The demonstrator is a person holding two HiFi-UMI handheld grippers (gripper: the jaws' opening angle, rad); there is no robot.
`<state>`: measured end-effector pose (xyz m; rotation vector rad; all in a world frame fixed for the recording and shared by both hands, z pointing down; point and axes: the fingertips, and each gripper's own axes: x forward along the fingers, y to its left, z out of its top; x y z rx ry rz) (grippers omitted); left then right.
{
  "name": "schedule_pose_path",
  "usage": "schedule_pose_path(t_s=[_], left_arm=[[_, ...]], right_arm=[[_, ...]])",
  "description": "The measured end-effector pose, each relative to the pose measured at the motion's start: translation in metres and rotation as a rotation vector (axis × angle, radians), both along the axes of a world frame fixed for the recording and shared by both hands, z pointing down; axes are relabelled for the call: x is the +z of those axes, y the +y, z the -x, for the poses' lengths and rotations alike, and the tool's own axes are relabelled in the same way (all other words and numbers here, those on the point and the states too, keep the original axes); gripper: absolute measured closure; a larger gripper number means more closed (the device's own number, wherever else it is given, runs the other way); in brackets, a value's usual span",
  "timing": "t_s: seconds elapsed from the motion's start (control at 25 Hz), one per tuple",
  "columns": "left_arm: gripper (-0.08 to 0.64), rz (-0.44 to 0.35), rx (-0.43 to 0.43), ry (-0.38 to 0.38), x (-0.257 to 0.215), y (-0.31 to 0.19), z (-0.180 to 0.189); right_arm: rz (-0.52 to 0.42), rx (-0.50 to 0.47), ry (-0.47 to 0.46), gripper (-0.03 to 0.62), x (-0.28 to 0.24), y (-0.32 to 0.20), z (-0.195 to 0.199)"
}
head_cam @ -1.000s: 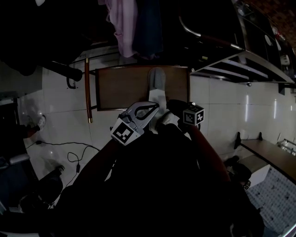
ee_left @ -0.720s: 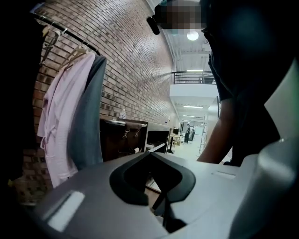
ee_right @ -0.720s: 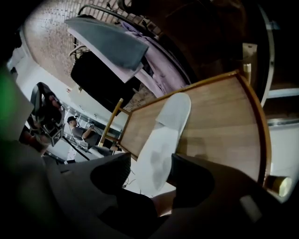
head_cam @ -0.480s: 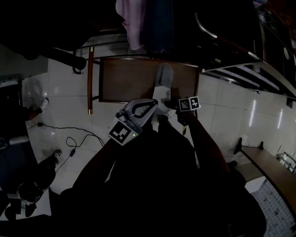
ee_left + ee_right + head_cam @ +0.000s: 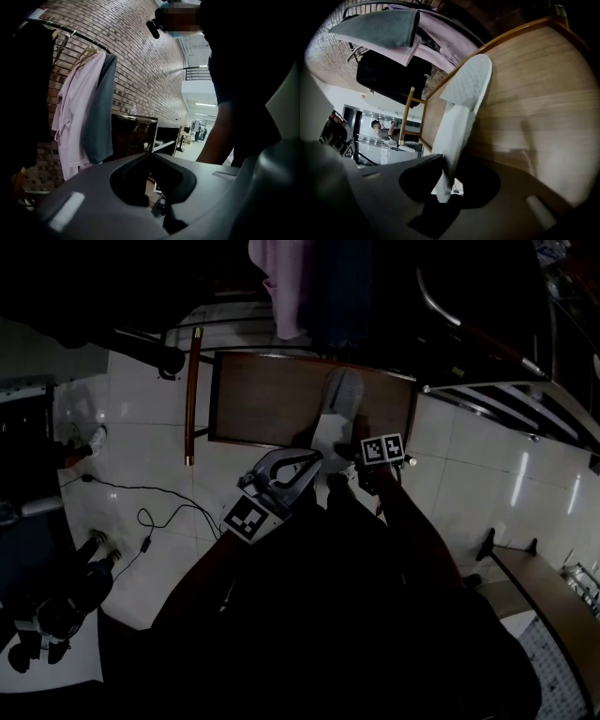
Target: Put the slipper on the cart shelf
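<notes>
Cart shelf [image 5: 262, 409] meets lowered slipper [image 5: 337, 401]; right tool [image 5: 446, 180] just closed on its heel, left tool [image 5: 313, 459] together

Head and right gripper views share shelf [image 5: 262, 409].

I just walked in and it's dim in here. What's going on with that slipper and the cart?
A person is working over the wooden cart shelf with two hand-held grippers. The right hand-held gripper has the near end of a pale slipper between its jaws, which have just been closing on it. The rest of the slipper lies along the shelf. The left hand-held gripper is shut and empty, held off to the side.
</notes>
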<state>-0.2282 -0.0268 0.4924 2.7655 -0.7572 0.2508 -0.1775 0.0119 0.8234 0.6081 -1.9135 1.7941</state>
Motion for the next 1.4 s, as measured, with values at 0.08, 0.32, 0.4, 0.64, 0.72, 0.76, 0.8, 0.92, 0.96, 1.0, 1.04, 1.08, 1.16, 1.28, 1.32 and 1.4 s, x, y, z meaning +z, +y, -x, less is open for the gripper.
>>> schedule_pose_path(t_s=[0.08,0.32,0.4,0.64,0.72,0.76,0.8,0.92,0.96,1.0,1.04,1.08,1.16,1.28,1.32,1.4], left_arm=[[0.557,-0.005,0.004,-0.001,0.0,0.001,0.003],[0.557,-0.03,0.047,0.019,-0.008,0.001,-0.003],[0.557,-0.045,0.072,0.026,-0.013,0.0,-0.009],[0.557,-0.085,0.13,0.05,-0.033,-0.007,-0.035],[0.557,-0.099,0.146,0.056,-0.041,-0.008,-0.043],[0.557,-0.106,0.155,0.057,-0.044,-0.008,-0.046],[0.557,-0.113,0.164,0.056,-0.047,-0.008,-0.049],[0.557,-0.134,0.182,0.052,-0.057,-0.007,-0.057],[0.557,-0.14,0.183,0.049,-0.061,-0.008,-0.058],[0.557,-0.146,0.184,0.045,-0.064,-0.009,-0.06],[0.557,-0.152,0.185,0.04,-0.068,-0.011,-0.061],[0.557,-0.159,0.185,0.036,-0.071,-0.013,-0.063],[0.557,-0.175,0.182,0.032,-0.079,-0.016,-0.067],[0.557,-0.191,0.18,0.03,-0.09,-0.019,-0.071],[0.557,-0.194,0.18,0.03,-0.094,-0.02,-0.072],[0.557,-0.203,0.178,0.032,-0.101,-0.021,-0.074]], right_arm=[[-0.016,0.023,-0.02,0.504,-0.009,-0.001,0.001],[-0.151,0.048,-0.002,0.528,-0.06,0.0,-0.016],[-0.208,0.067,0.004,0.528,-0.081,0.0,-0.026],[-0.353,0.213,-0.06,0.528,-0.159,-0.002,-0.056],[-0.401,0.244,-0.073,0.528,-0.183,-0.002,-0.065],[-0.426,0.25,-0.072,0.528,-0.194,-0.003,-0.069],[-0.452,0.253,-0.071,0.528,-0.206,-0.003,-0.073],[-0.545,0.259,-0.074,0.528,-0.242,-0.009,-0.081],[-0.591,0.259,-0.071,0.528,-0.257,-0.014,-0.083],[-0.645,0.257,-0.063,0.528,-0.271,-0.019,-0.085],[-0.703,0.253,-0.052,0.528,-0.286,-0.024,-0.087],[-0.762,0.249,-0.037,0.528,-0.299,-0.029,-0.09],[-0.872,0.247,-0.01,0.528,-0.326,-0.04,-0.095],[-0.984,0.258,0.007,0.528,-0.361,-0.053,-0.101],[-1.015,0.261,0.01,0.528,-0.371,-0.057,-0.103],[-1.094,0.247,0.031,0.528,-0.39,-0.061,-0.102]])
